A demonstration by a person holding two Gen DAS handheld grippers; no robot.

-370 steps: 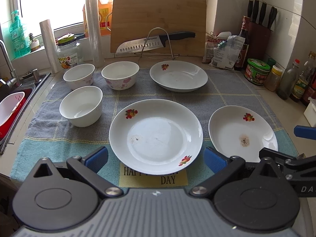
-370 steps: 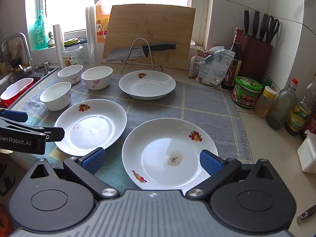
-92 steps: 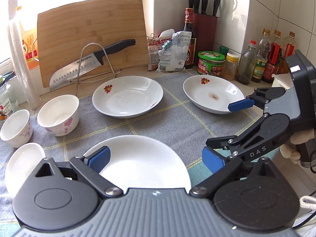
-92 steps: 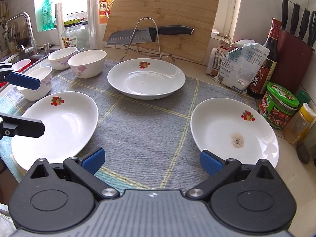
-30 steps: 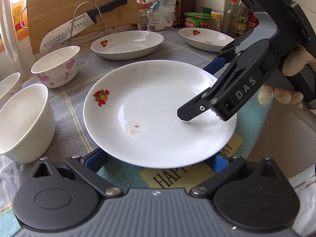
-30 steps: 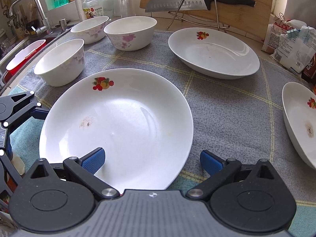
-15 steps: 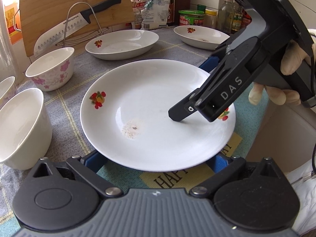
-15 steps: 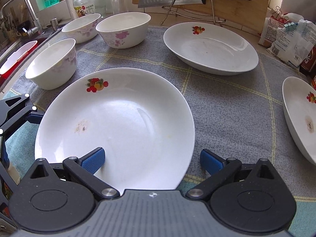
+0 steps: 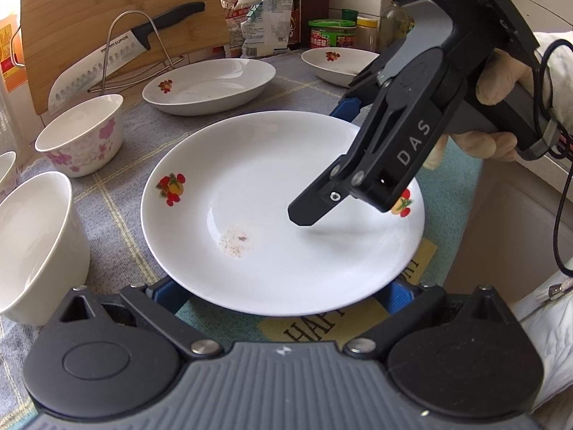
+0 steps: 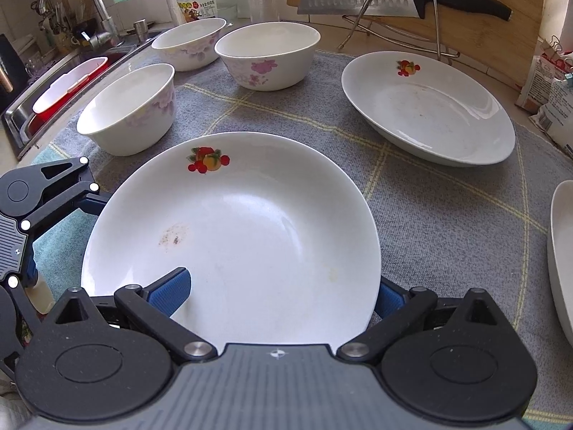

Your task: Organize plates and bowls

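Plates and bowls are sitting spread over the grey cloth on my counter. The nearest plate, white with a fruit print near its far rim and a small brownish stain inside, is lying right in front of both my tongs. My right tongs are reaching over its near edge: the left blue finger is sitting over the inside of the plate, while the right finger is showing just outside and below the rim, so they are standing spread, gripping nothing. In the left wrist view my right hand is holding that tool tilted down over the right side of the plate.

My left tongs are also spread wide, their blue fingers tucked low beside the plate's near rim on either side; I cannot tell whether they are touching it.

A second plate is resting farther back to the right, and a third plate is peeking in at the right edge. Three bowls are standing well apart from the nearest plate: one plain-looking bowl closest to the left, a pink-flowered bowl behind it, and another bowl toward the sink. A knife is lying across a wire stand before a wooden board.
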